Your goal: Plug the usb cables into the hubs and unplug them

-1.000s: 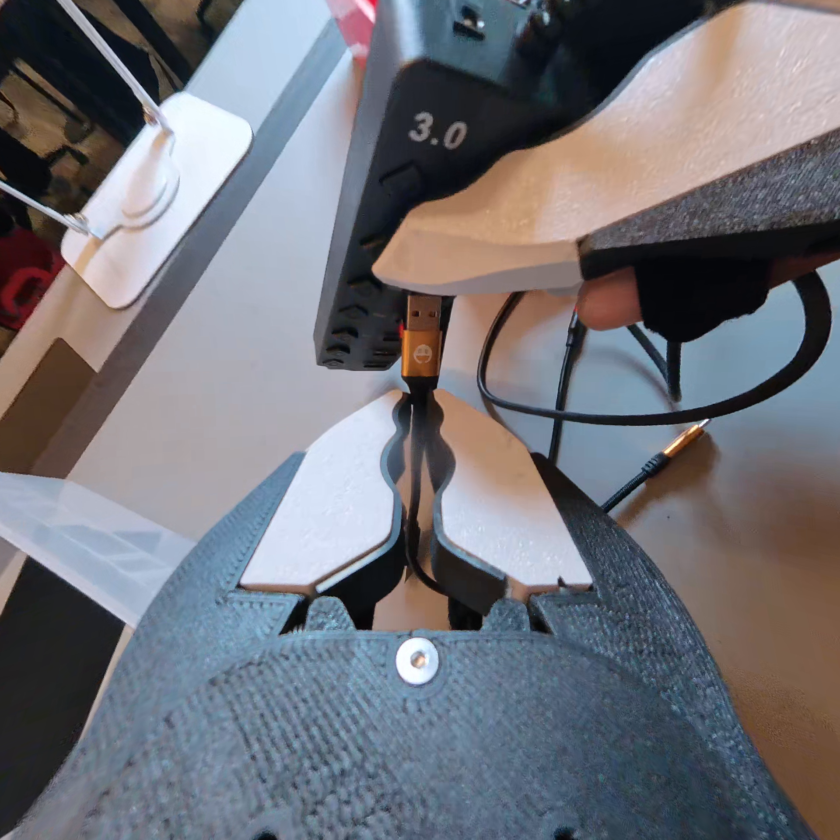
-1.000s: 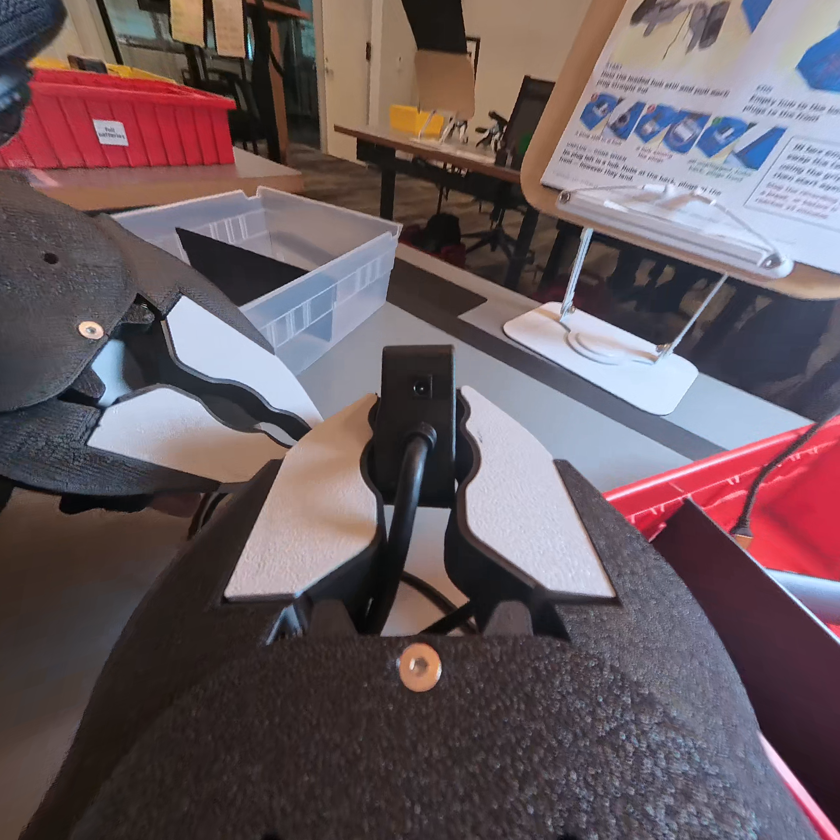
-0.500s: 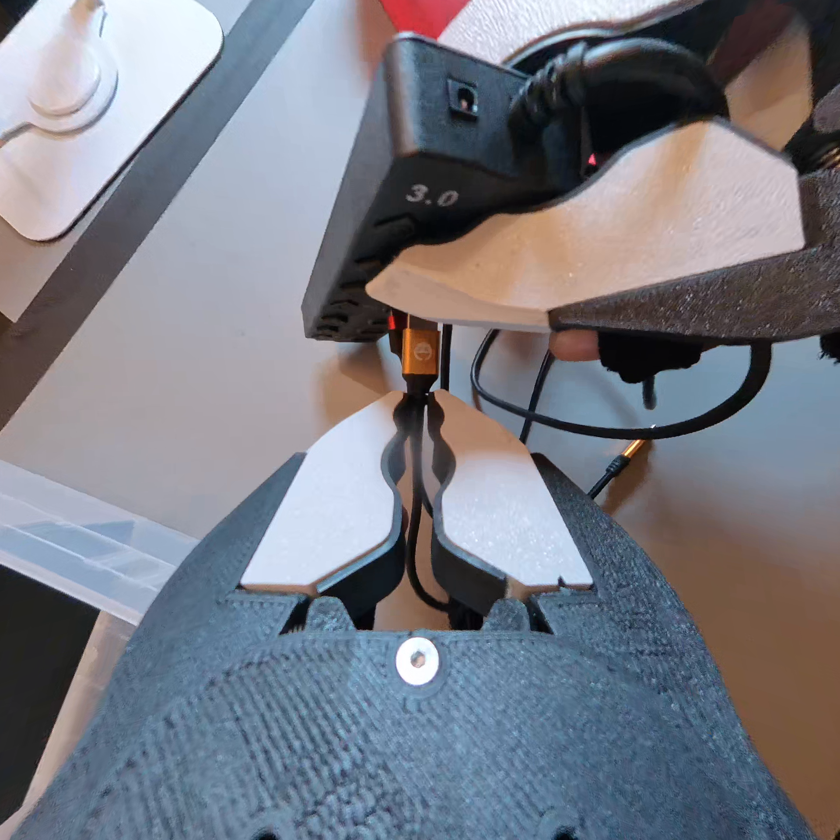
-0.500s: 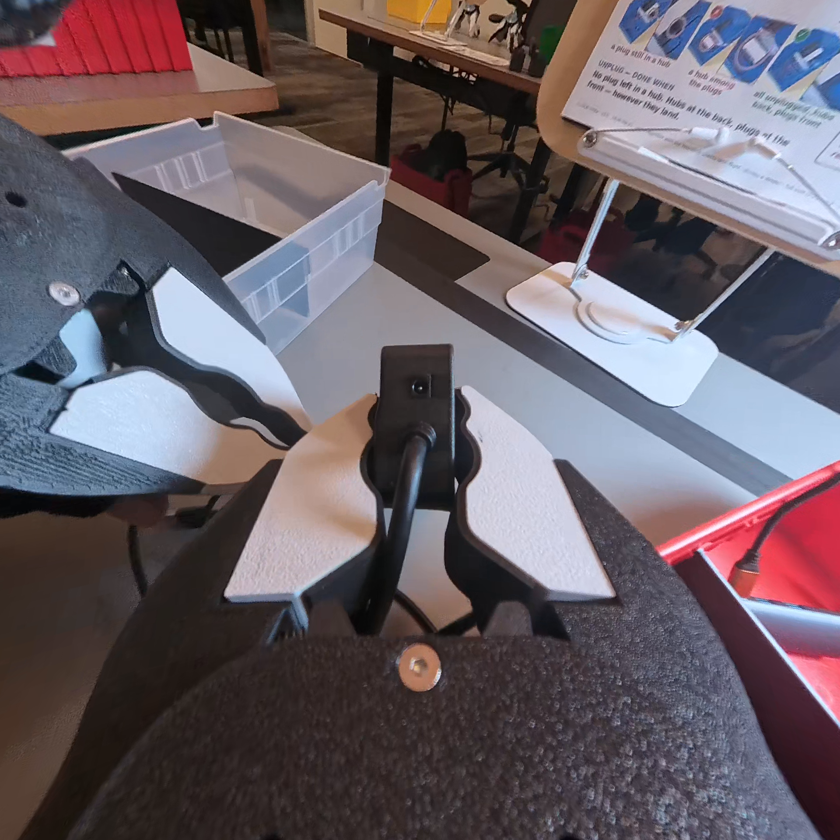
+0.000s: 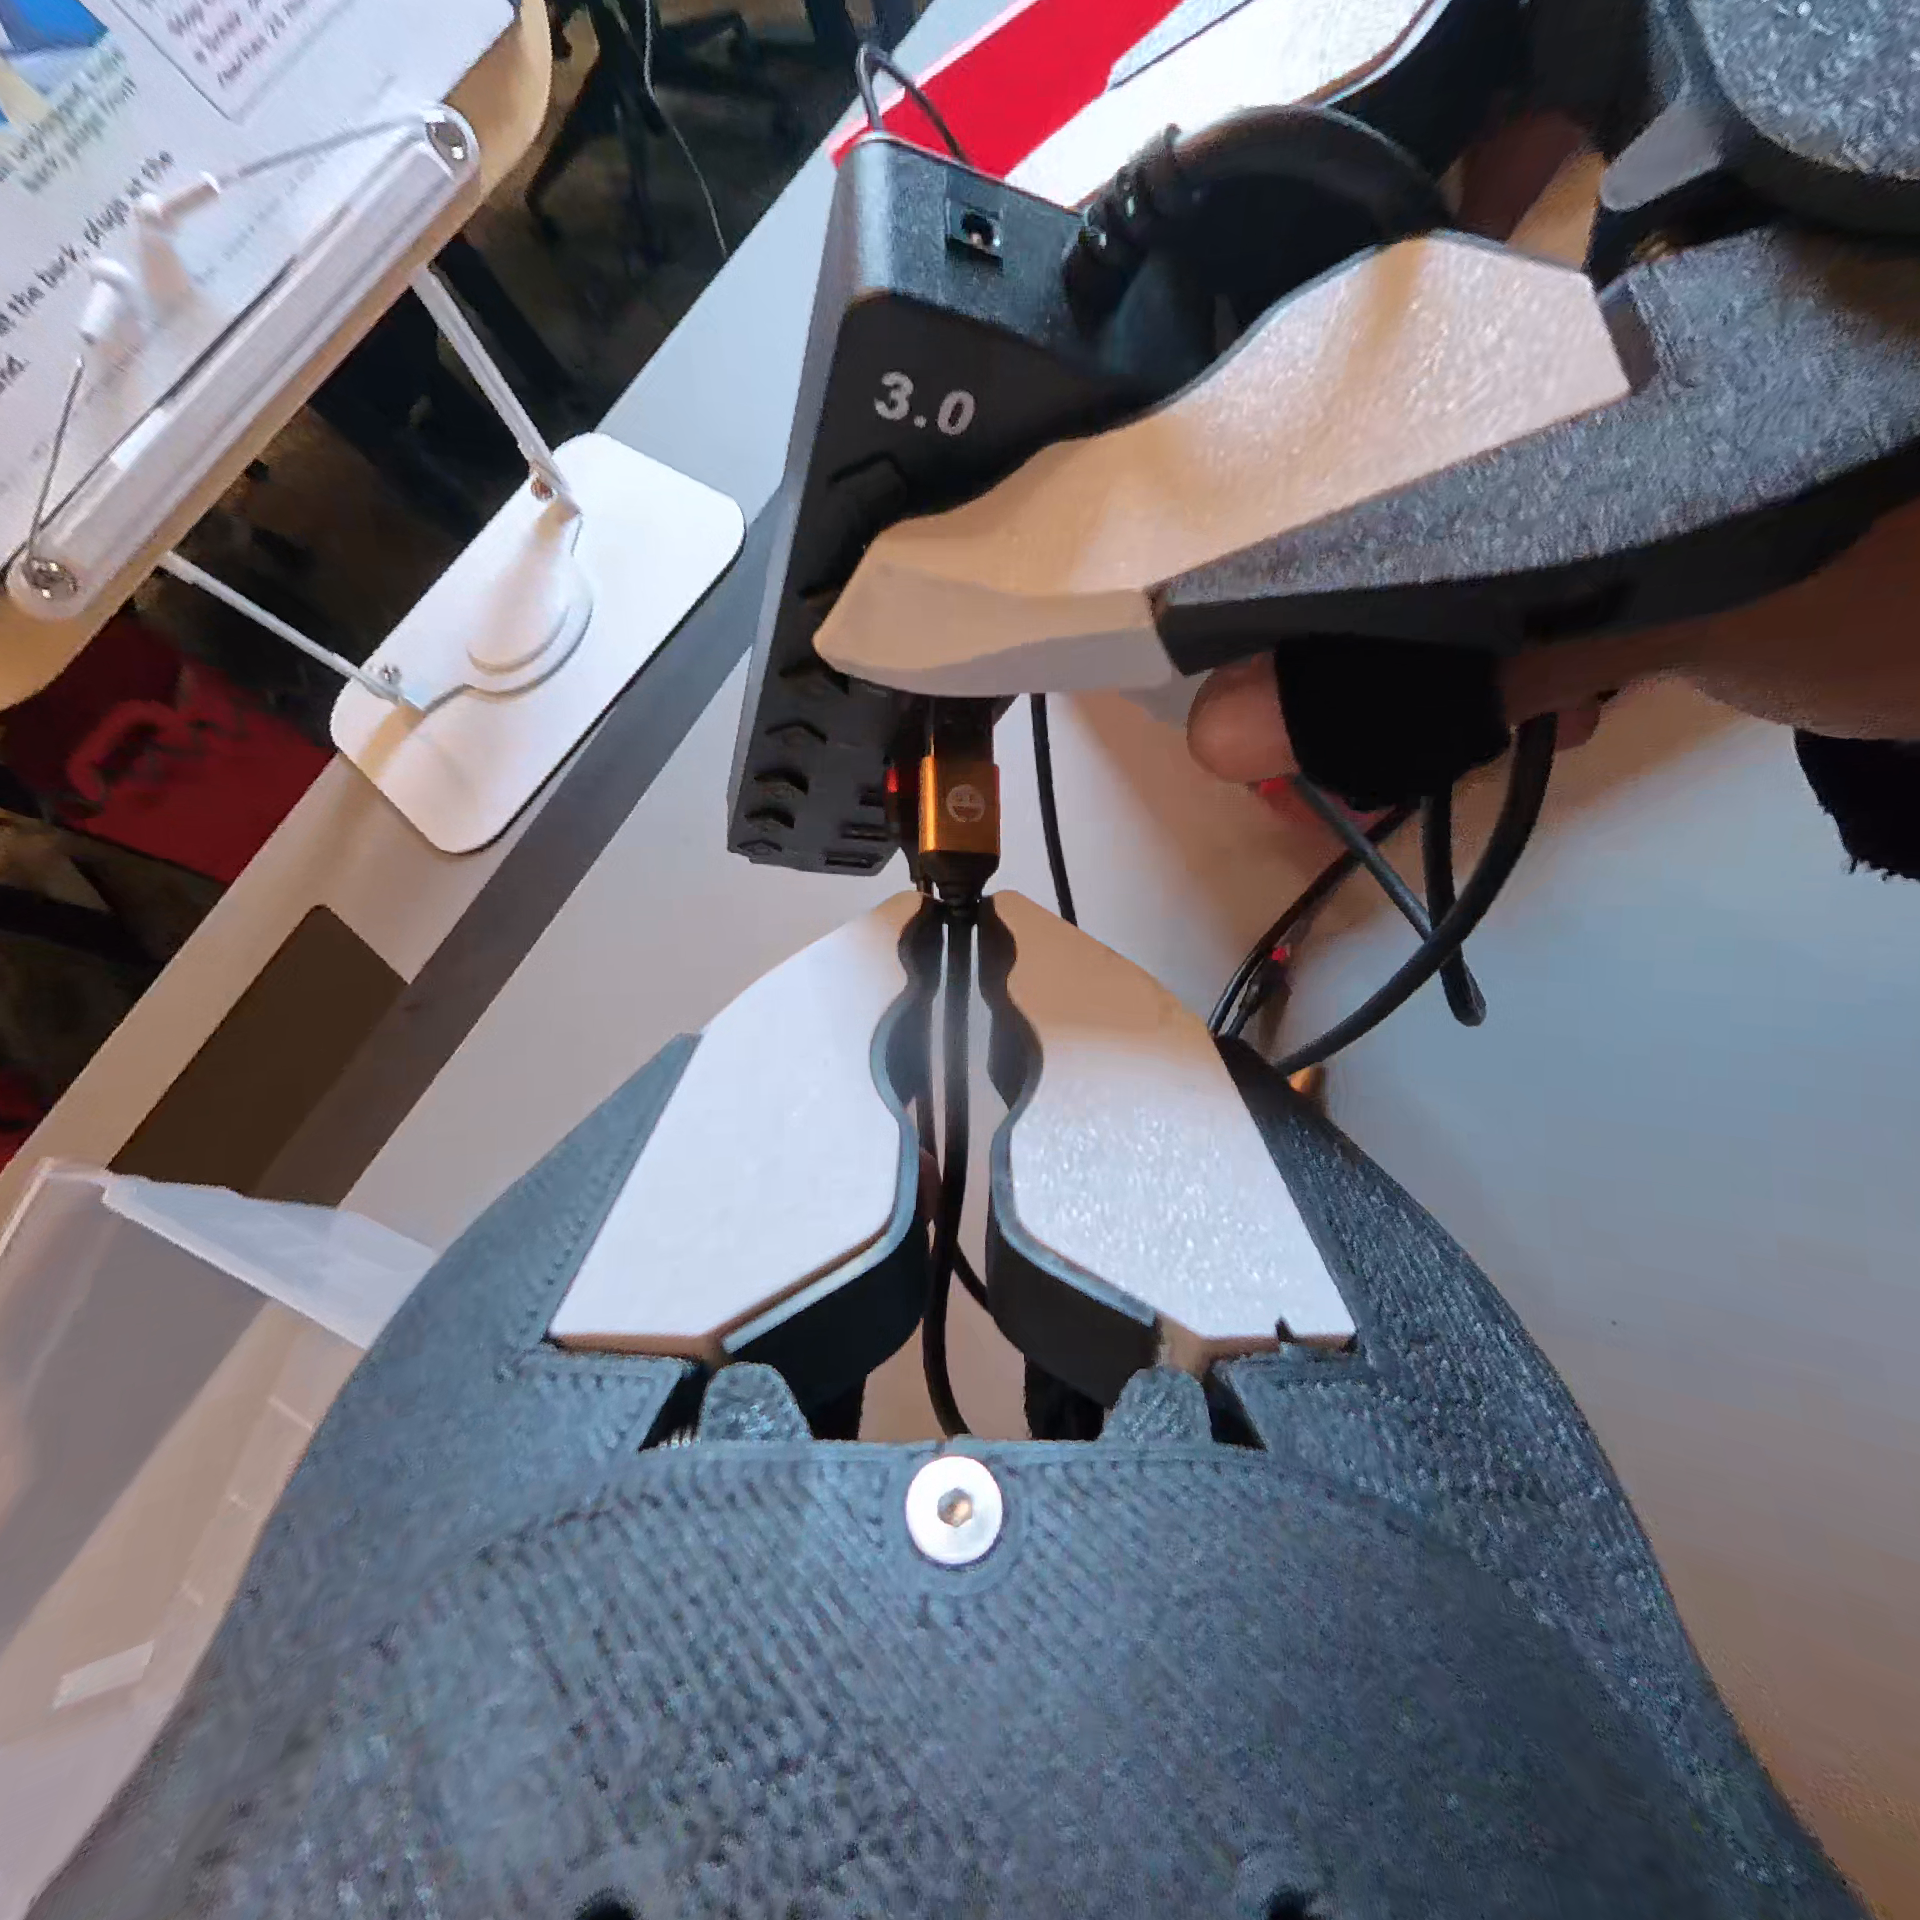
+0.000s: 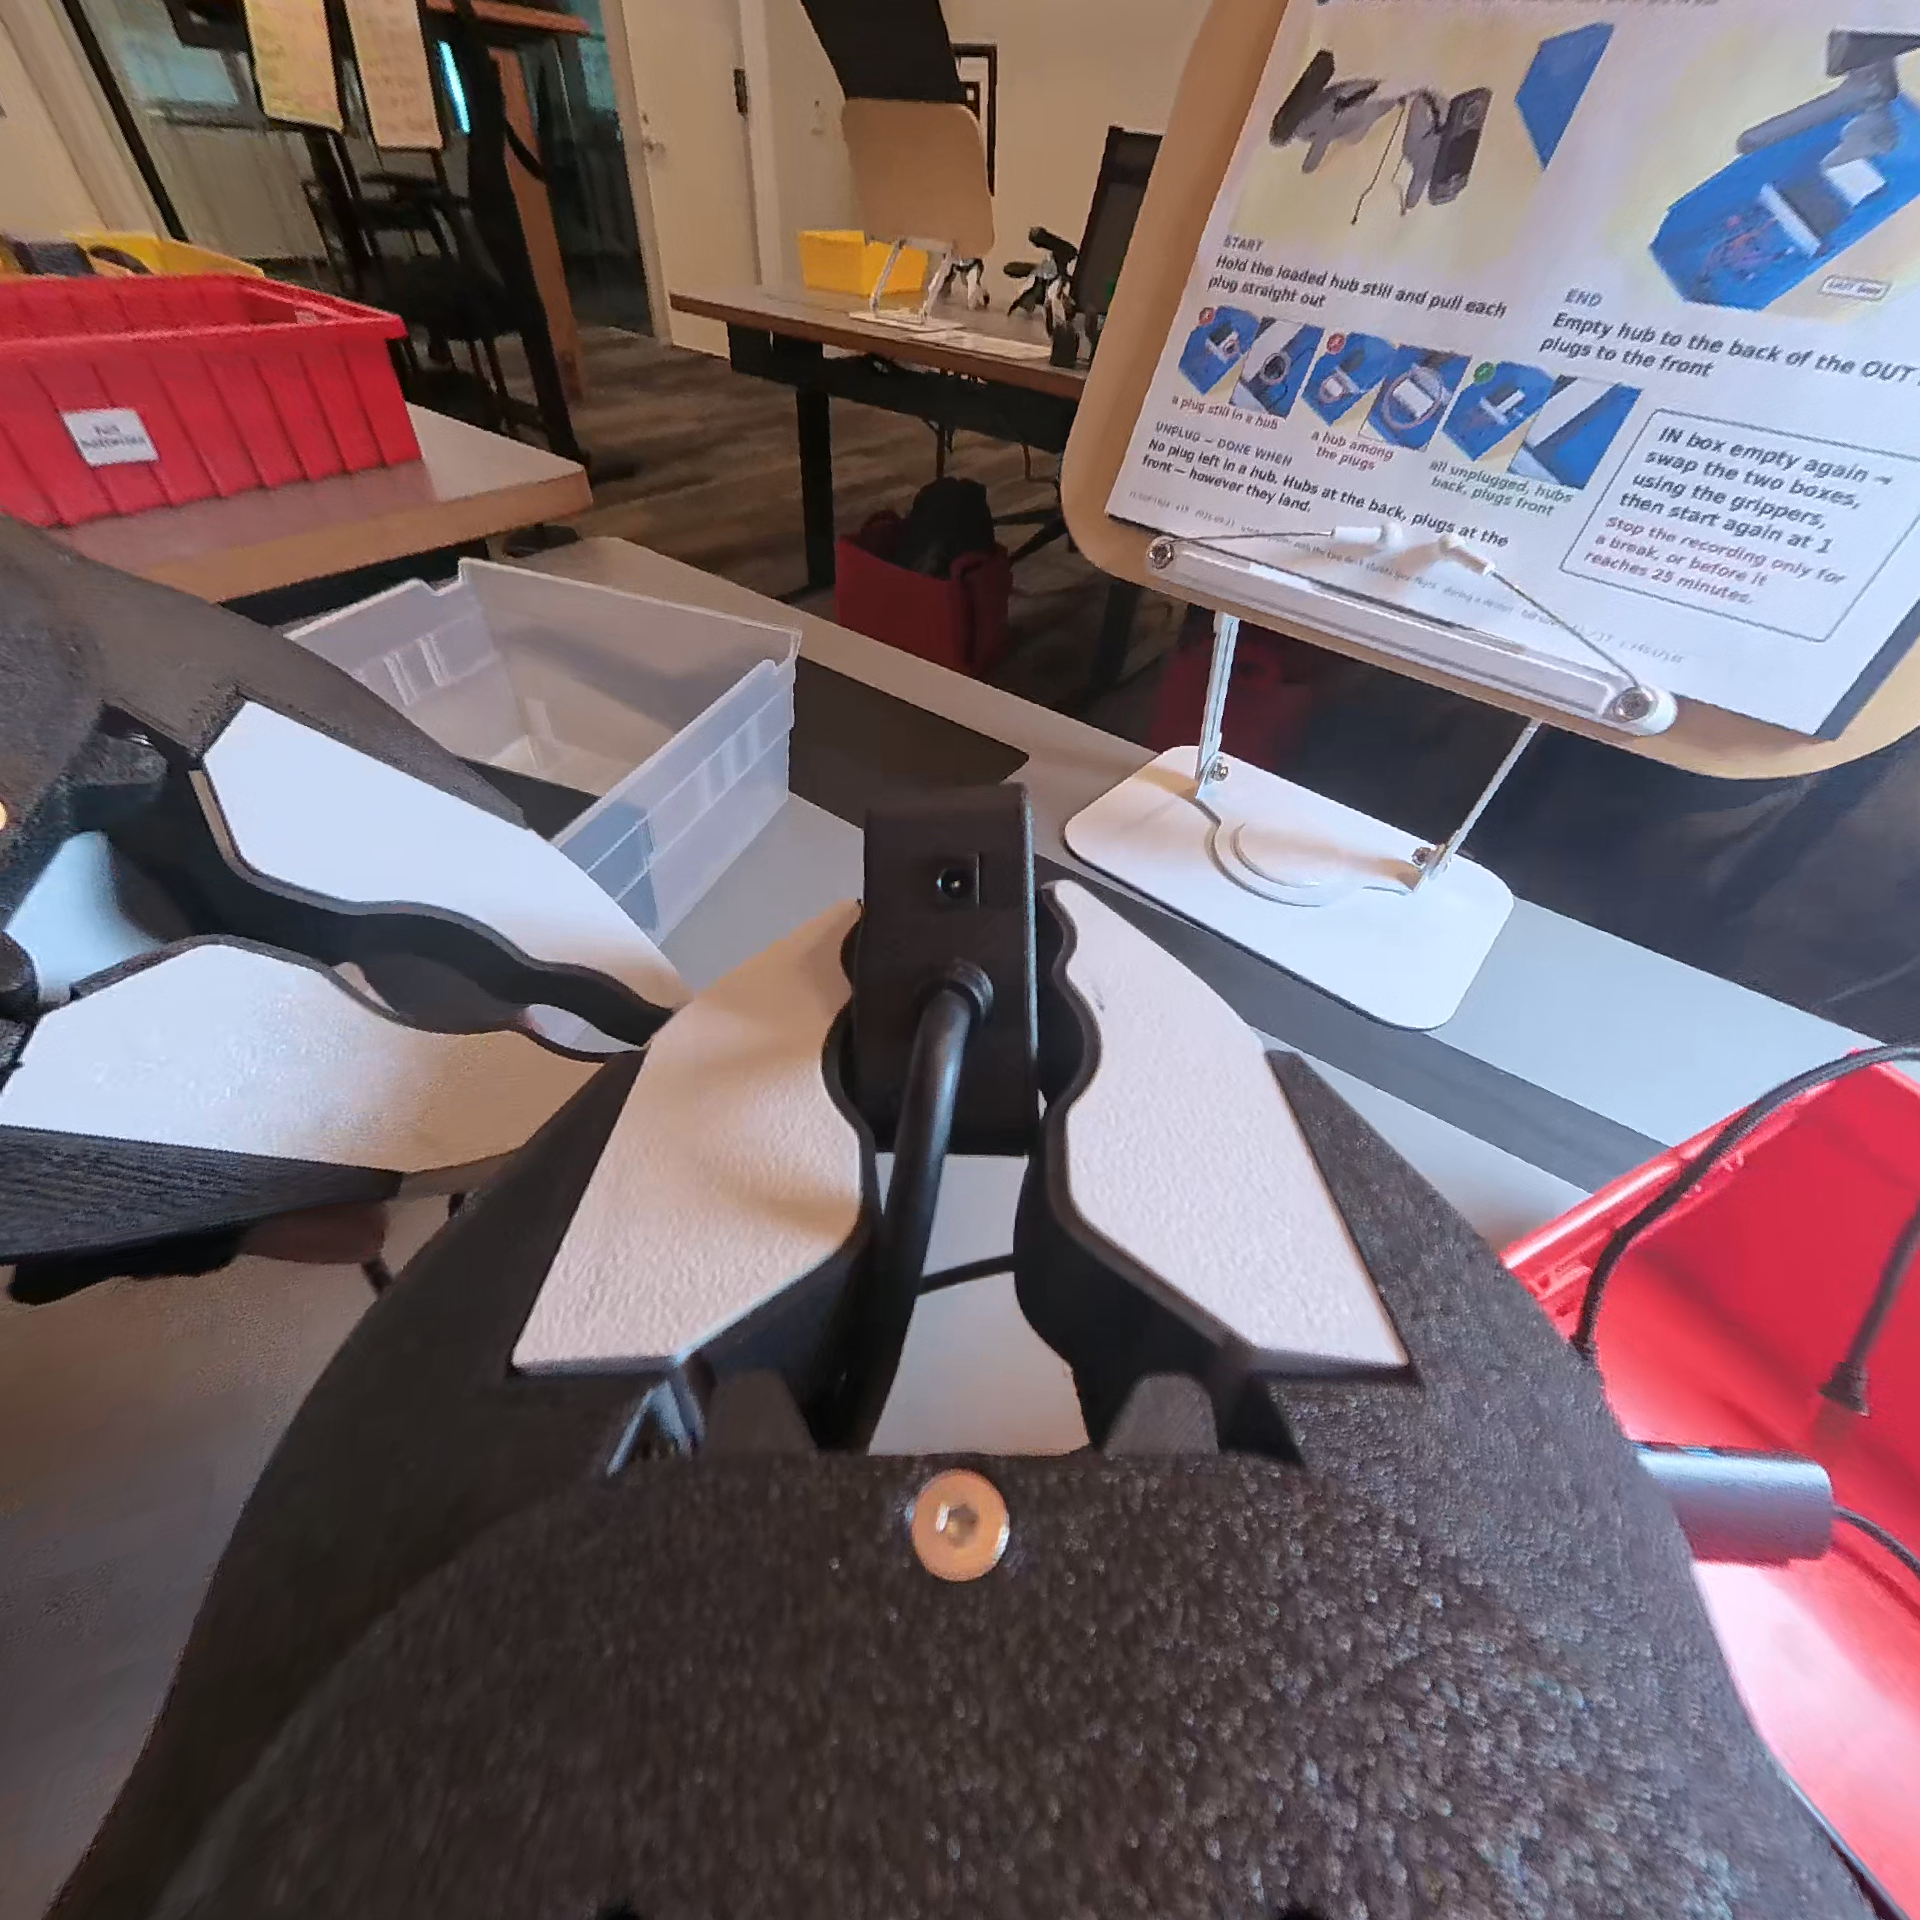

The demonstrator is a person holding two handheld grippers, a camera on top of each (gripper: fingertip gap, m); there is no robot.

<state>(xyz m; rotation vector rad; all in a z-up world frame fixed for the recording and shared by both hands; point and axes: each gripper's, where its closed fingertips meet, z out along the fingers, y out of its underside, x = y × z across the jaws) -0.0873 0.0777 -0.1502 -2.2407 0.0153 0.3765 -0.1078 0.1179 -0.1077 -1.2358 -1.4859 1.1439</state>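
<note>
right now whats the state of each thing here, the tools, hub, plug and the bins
left tool: shut on the cable just behind the orange usb plug
right tool: shut on the black hub
orange usb plug: at the hub's ports; how far in is hidden
black hub: held up off the table
clear bin: open, looks empty
red bin: open, cables inside

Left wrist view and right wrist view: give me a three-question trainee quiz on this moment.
1. True or false: the right gripper is shut on the black hub.
2. The left gripper pinches a cable just behind a plug of which colour? A) blue B) orange C) white
3. Fill in: beside the document stand sits a clear plastic ____.

Key: 1 true; 2 B; 3 bin.
</note>
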